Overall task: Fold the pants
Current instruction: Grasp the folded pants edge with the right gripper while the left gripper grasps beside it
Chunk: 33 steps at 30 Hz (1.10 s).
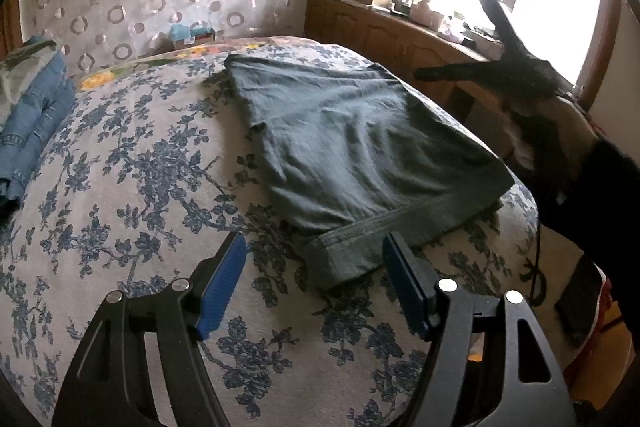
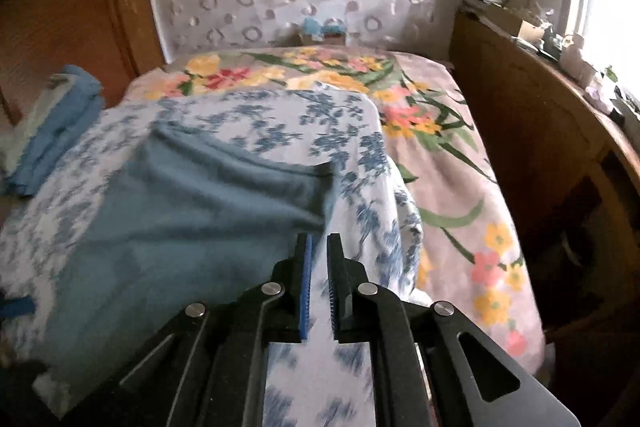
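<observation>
Left wrist view: left gripper hangs open and empty above the blue-floral sheet; folded dark pants lie at 12 o'clock. Right gripper nearly closed, nothing visibly clamped, pants at 10 o'clock; flowered bedspread beyond.

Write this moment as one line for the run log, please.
pants: folded flat on bed | left tongs: open, at waistband, nothing held | right tongs: nearly shut, nothing between them

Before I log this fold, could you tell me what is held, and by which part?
Nothing is held: the left gripper has open jaws at the near edge of the pants, and the right gripper is almost shut, empty.
</observation>
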### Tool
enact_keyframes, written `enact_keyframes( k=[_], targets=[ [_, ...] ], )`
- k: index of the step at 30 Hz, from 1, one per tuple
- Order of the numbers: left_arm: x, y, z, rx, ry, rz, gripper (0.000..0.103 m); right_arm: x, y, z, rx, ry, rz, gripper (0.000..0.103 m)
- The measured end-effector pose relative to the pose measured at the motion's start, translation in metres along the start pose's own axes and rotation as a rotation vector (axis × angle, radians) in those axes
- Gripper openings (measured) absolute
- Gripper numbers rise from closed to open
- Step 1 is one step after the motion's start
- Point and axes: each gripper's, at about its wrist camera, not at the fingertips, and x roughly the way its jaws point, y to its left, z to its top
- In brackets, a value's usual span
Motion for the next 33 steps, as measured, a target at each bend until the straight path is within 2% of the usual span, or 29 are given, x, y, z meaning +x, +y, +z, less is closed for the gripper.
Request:
enact_keyframes(
  k=[5,10,15,21,24,28,30,33],
  targets=[
    [0.000,0.002,0.002,-0.006,-0.003,0.009,0.072,-0.050,0.005,-0.039,-0.011,-0.038,0.078,0.024],
    [0.004,0.000,0.002,0.002,0.004,0.027,0.072,-0.076,0.017,-0.086,0.011,-0.027,0.103,0.025],
    [0.009,0.000,0.003,0.002,0.022,0.032,0.072,-0.088,0.022,-0.111,0.048,-0.014,0.107,0.025],
    [0.013,0.000,0.001,0.004,0.042,0.035,0.072,-0.079,0.028,-0.118,0.046,0.032,0.033,0.028],
    [0.020,0.000,-0.001,0.008,0.069,0.035,0.072,-0.077,0.025,-0.117,0.076,0.030,0.032,0.033],
    [0.021,-0.002,-0.001,0.017,0.064,0.043,0.072,-0.073,0.024,-0.119,0.141,0.026,0.047,0.041],
    [0.021,-0.002,-0.002,0.017,0.061,0.044,0.072,-0.073,0.022,-0.121,0.144,0.020,0.052,0.042],
    [0.022,-0.005,-0.003,0.035,0.056,0.047,0.078,-0.073,0.026,-0.124,0.134,0.012,0.049,0.043]
  ],
)
